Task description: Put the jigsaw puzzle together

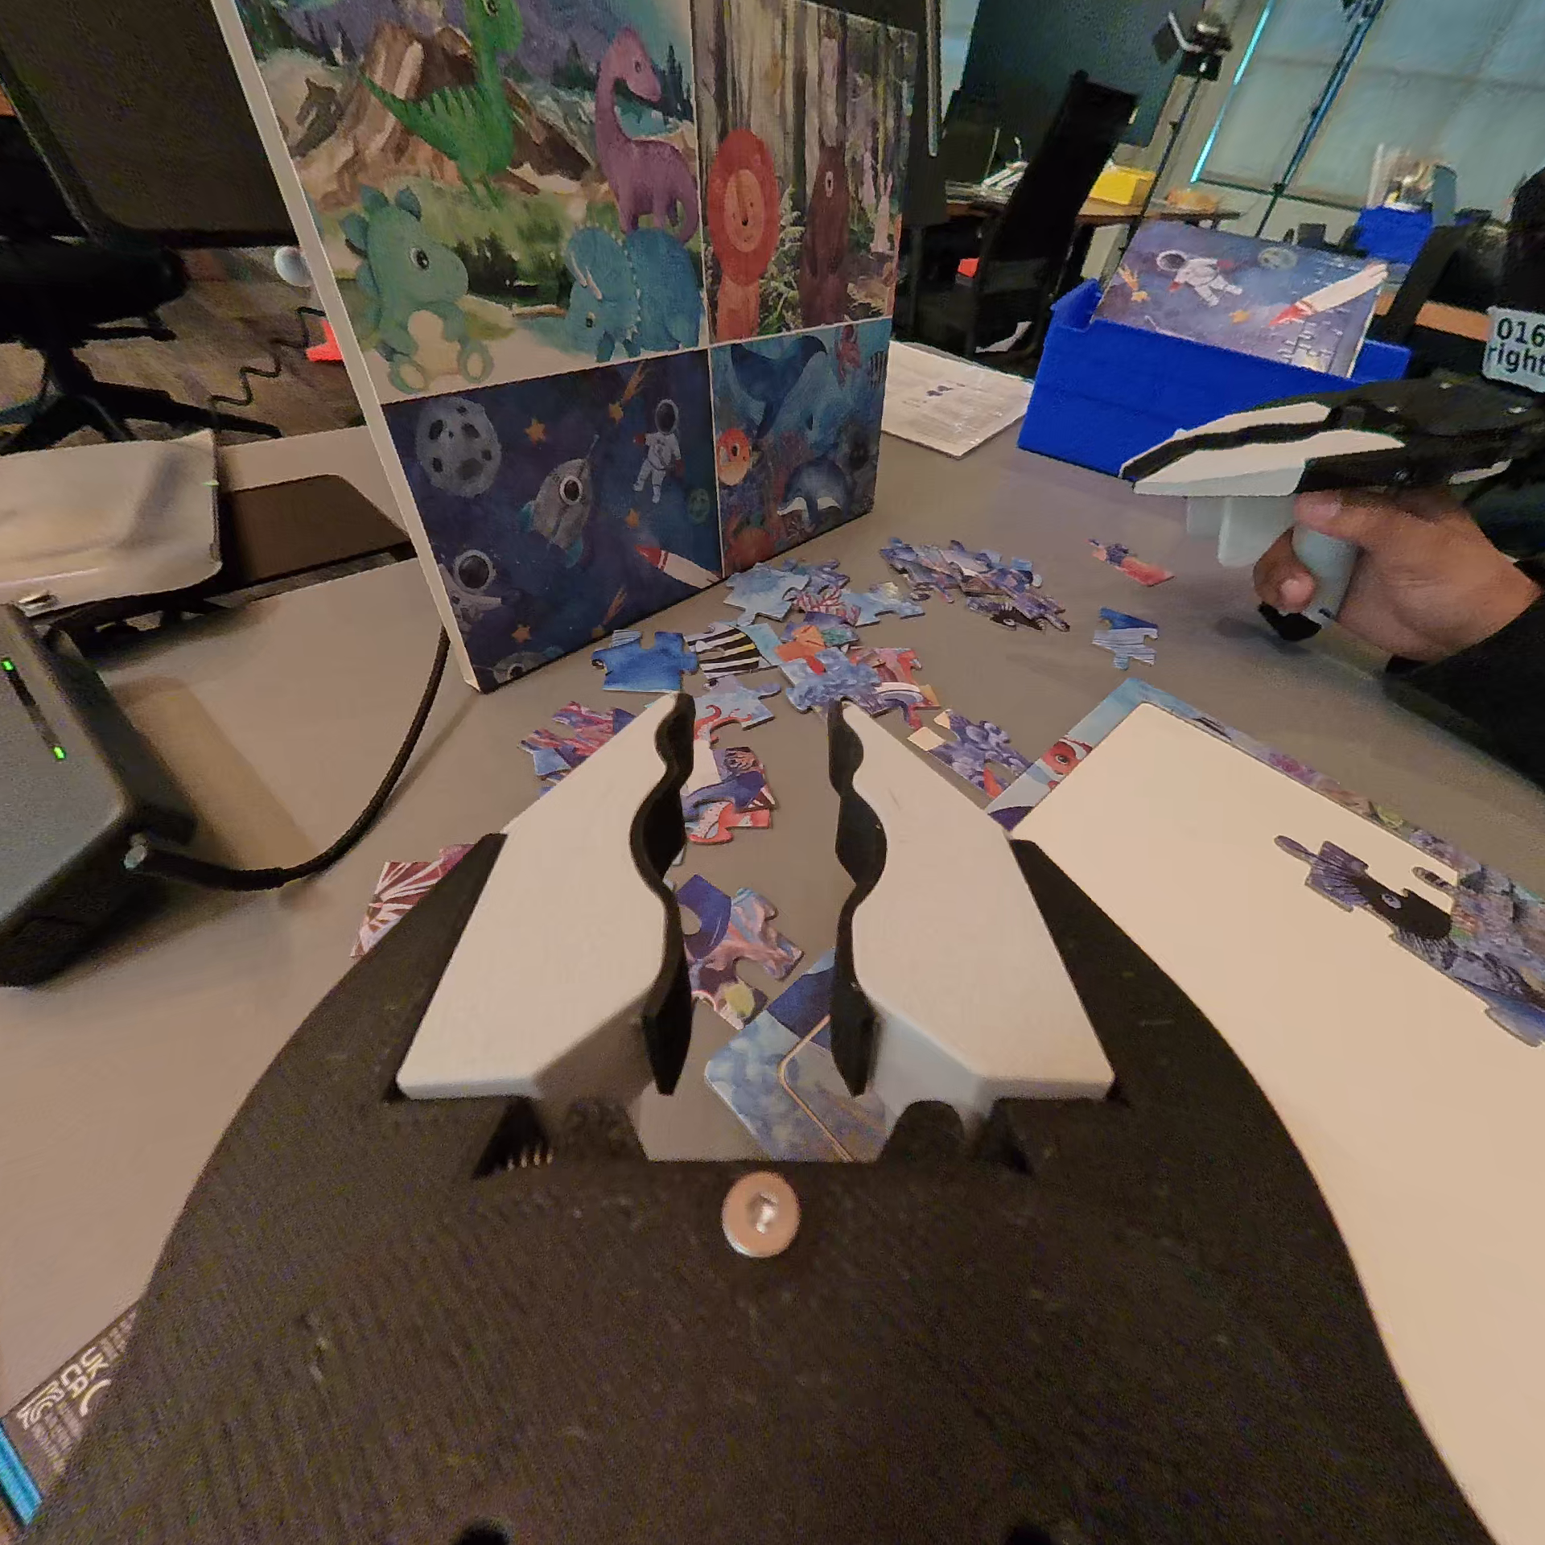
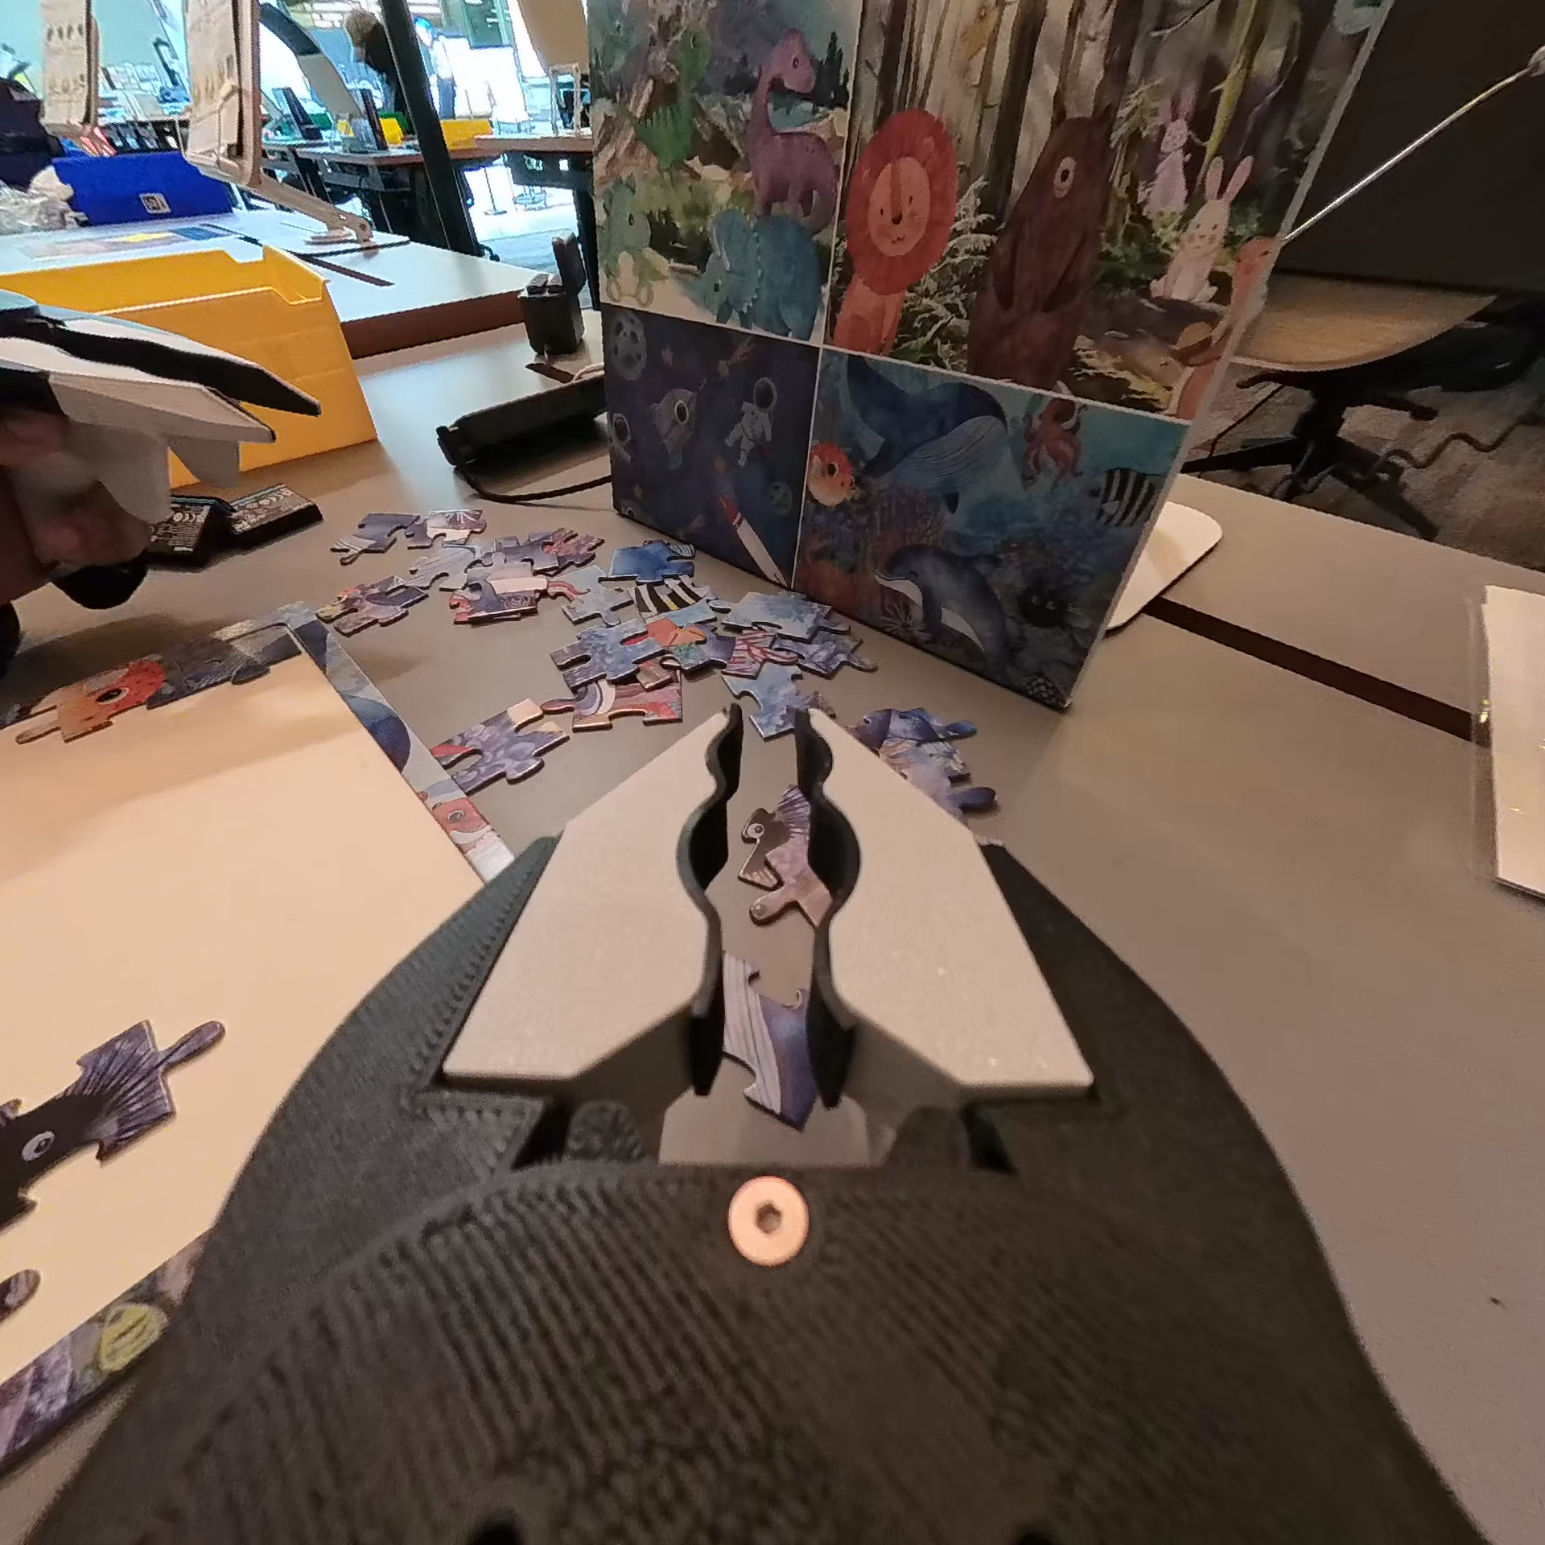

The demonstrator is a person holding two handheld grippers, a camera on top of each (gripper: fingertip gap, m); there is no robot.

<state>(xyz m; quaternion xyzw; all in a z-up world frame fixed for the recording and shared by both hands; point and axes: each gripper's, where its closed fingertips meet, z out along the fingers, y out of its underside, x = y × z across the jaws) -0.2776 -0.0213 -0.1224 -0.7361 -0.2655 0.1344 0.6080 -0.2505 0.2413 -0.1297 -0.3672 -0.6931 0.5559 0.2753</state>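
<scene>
Grey table (image 1: 1045, 502) in an open workshop, bins and desks behind; picture box (image 1: 635, 468) stands upright at 12 o'clock of my left view. Puzzle barely begun, by my reading: tray (image 2: 209, 836) shows mostly bare cream board, with a black-fish cluster (image 2: 75, 1112) seated near its front and an orange-fish cluster (image 2: 92, 698) at its far corner. Loose pieces (image 2: 619, 635) lie scattered between tray and box, so nearly all of the fitting is left. Left gripper (image 1: 761, 711) hovers over the near pieces, jaws moderately parted, nothing between them that I can make out; pieces seen in the gap look to lie on the table below. Right gripper (image 2: 767, 717) has its tips nearly closed; a blue-and-white piece (image 2: 769, 1053) sits deep between the fingers and looks pinched, though I cannot confirm contact. A small piece (image 2: 782, 861) seen through the gap at 12 o'clock seems to rest on the table. Tray's near edge is cut off in both views, its right side hidden behind my left gripper body. Overlapping pieces in the pile are hard to separate.
</scene>
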